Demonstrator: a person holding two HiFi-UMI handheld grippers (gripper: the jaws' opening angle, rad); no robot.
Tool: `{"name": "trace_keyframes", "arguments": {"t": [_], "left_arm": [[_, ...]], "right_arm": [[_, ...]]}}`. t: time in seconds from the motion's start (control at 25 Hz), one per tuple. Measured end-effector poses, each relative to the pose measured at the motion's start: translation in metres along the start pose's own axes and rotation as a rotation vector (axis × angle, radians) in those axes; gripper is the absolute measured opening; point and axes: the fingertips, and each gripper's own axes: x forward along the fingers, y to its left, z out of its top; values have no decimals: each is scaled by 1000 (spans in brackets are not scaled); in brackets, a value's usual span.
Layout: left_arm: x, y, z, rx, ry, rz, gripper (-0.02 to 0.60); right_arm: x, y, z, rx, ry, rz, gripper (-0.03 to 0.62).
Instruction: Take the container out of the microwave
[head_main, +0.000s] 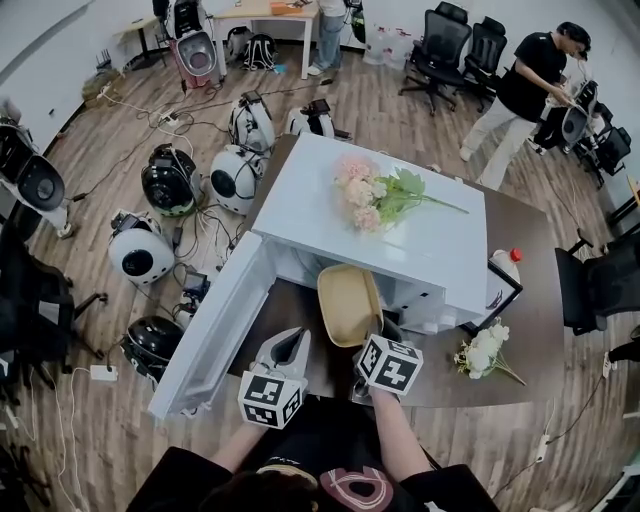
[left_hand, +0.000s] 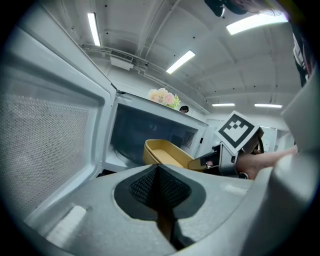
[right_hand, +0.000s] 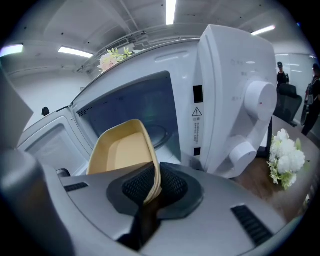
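Note:
A tan oblong container (head_main: 348, 303) hangs tilted in front of the open white microwave (head_main: 310, 200), just outside its cavity. My right gripper (head_main: 371, 338) is shut on the near rim of the container (right_hand: 122, 147), which sits pinched between the pads (right_hand: 172, 186). My left gripper (head_main: 285, 348) is shut and holds nothing, hovering by the open door (head_main: 215, 330), to the left of the container (left_hand: 167, 152). In the left gripper view, the right gripper (left_hand: 206, 161) shows beside the microwave cavity (left_hand: 145, 130). The left gripper (left_hand: 159, 200) has its pads together.
Pink flowers (head_main: 375, 195) lie on top of the microwave. White flowers (head_main: 485, 350) and a red-capped bottle (head_main: 507, 262) sit on the brown table (head_main: 530, 300) to the right. Several round devices (head_main: 170, 180) and cables cover the floor at left. A person (head_main: 530, 80) stands at the back right.

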Motion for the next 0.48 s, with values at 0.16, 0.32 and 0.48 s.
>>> {"name": "trace_keyframes", "arguments": {"t": [0.16,0.32,0.48], "left_arm": [[-4,-1,-1,-2,1,2,9],[-6,-1,-3,-2,0,2,9],[-7,-2,-5,-2,0,1,9]], "right_arm": [[-5,-2,-5,1,6,-1,40],[-10,-5,-13,5,14,-1,40],[-14,-9,-22,17,24,1,39]]}}
